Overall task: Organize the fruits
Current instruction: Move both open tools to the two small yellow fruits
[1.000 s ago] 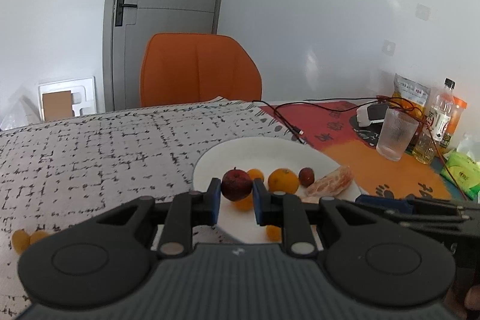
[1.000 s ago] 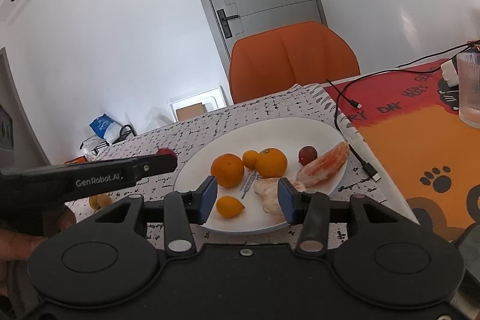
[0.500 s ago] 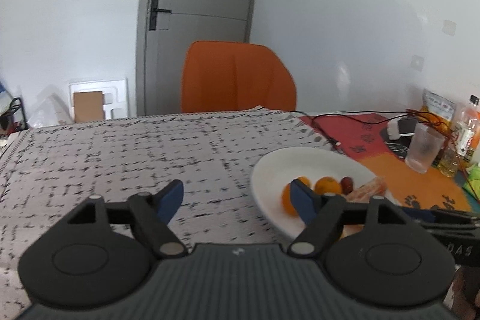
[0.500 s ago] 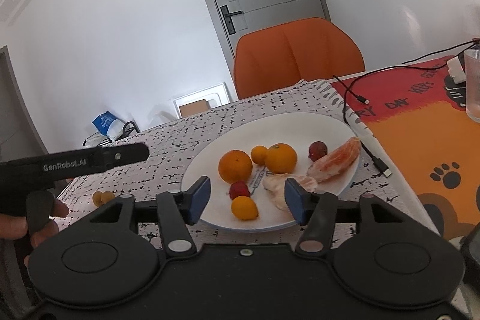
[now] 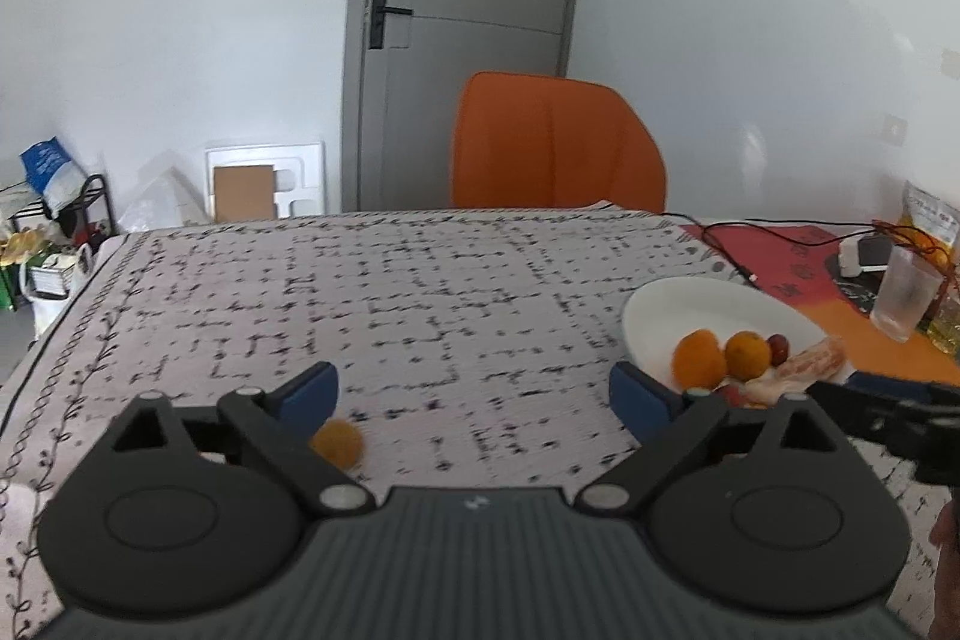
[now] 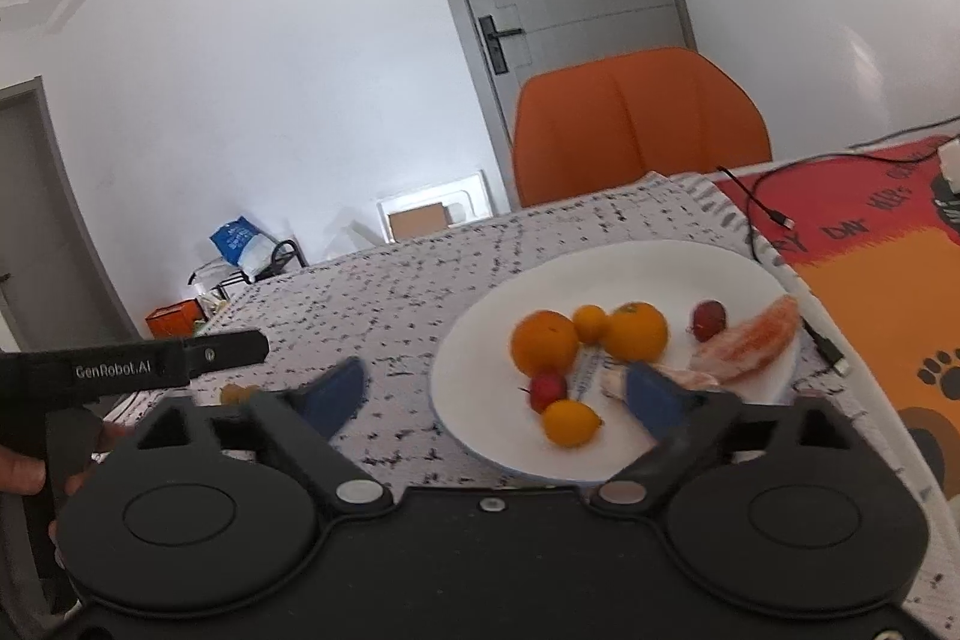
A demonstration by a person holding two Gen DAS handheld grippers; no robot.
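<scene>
Both hand-held grippers hover low over the table, with their jaws spread wide and nothing between them.

The black left gripper [image 5: 474, 391] is level above the grey patterned tablecloth [image 5: 384, 292], and a small orange kumquat [image 5: 337, 443] lies on the cloth just beside its left finger. The black right gripper [image 6: 495, 391] points toward the round white plate [image 6: 648, 268], which holds two oranges [image 6: 545, 342], a small red fruit [image 6: 547, 388], a yellow kumquat [image 6: 570, 421] and peeled segments [image 6: 750, 340].
</scene>
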